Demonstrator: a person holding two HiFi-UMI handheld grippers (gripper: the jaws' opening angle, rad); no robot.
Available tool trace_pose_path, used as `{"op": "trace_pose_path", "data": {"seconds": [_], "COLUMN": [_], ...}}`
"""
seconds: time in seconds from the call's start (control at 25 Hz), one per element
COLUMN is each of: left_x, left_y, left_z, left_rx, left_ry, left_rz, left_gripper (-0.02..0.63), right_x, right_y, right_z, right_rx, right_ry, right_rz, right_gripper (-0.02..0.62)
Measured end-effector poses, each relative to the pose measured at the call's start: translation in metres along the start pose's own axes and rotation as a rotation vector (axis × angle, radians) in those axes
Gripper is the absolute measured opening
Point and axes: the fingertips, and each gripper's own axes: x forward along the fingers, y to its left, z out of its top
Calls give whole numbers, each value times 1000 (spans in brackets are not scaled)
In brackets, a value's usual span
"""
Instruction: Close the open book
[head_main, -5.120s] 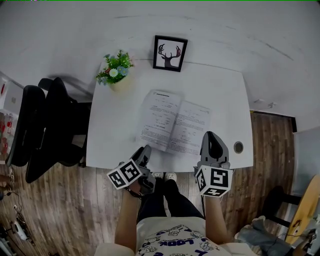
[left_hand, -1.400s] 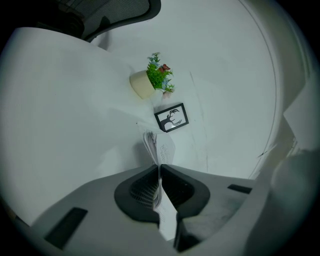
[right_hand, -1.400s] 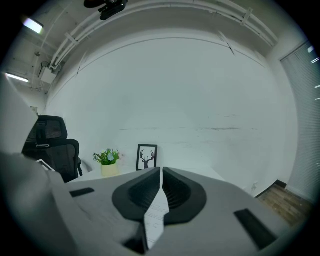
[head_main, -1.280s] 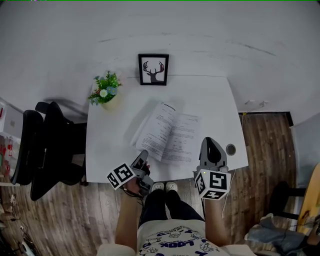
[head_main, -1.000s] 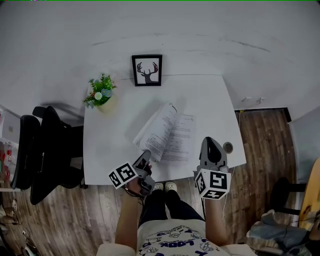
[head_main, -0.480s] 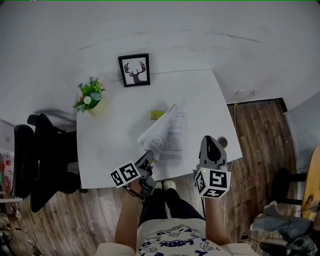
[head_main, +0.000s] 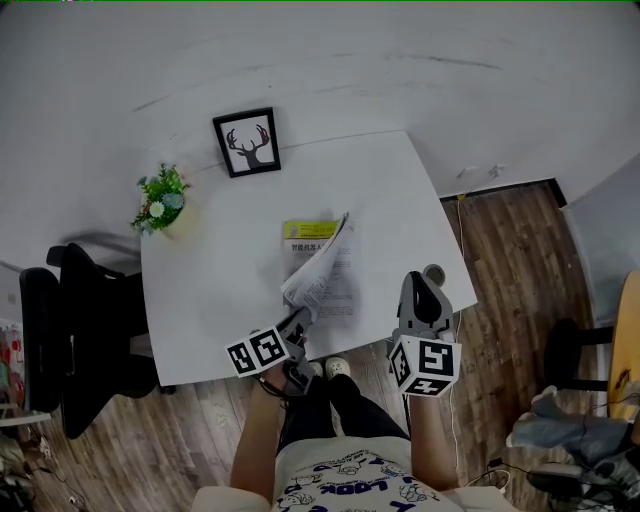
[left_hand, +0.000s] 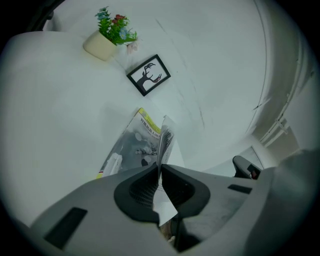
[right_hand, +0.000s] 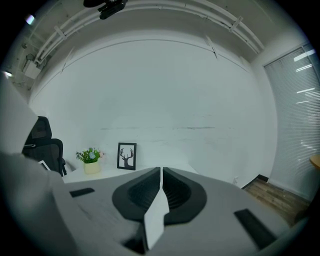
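Far left, a dark office chair (head_main: 60, 330) was seen parked off the table's edge, out of play. On the white table (head_main: 220, 270) a potted plant (head_main: 160, 200) and a framed deer picture (head_main: 246, 142) were set along the far side, well apart from the work, so nothing blocked the swing of the pages.

Then the book (head_main: 318, 268), at mid-table toward the near edge. Its left half was caught standing up over the right half, and a yellow cover (head_main: 308, 229) was exposed on its outer face. Just over halfway shut, it was judged.

The raised half was held at its near corner by the left gripper (head_main: 303, 316). In the left gripper view the left gripper (left_hand: 160, 167) was shown with its jaws pressed together on the thin edge of that half, pinching it. A corner grip was presumably chosen so the sheets could be carried over like a door on its hinge. The fold would need to be laid down over the right half and let go.

To the right, the right gripper (head_main: 418, 275) was held above the table's near edge, beside the book but apart from it. Its jaws were pressed shut on nothing in the right gripper view (right_hand: 161, 172). It was taken to be waiting, not working.
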Motion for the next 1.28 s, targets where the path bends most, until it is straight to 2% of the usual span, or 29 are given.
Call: {"op": "trace_pose_path", "data": {"seconds": [0.36, 0.56, 0.96, 1.28], "left_x": [17, 22, 32, 39], "left_y": [-8, -8, -12, -13], "left_z": [-24, -32, -41, -53], "left_rx": [162, 217, 404, 518], "left_ry": [98, 132, 188, 234], "left_rz": [45, 68, 127, 166], "left_gripper": [38, 38, 38, 85], "right_x": [-13, -20, -27, -29], "right_y": [-19, -29, -40, -42], "right_z": [-9, -14, -23, -29], "right_rx": [15, 25, 41, 47], "right_ry": [11, 16, 31, 39], "right_rz": [-45, -70, -96, -103], "right_gripper": [31, 31, 31, 31]}}
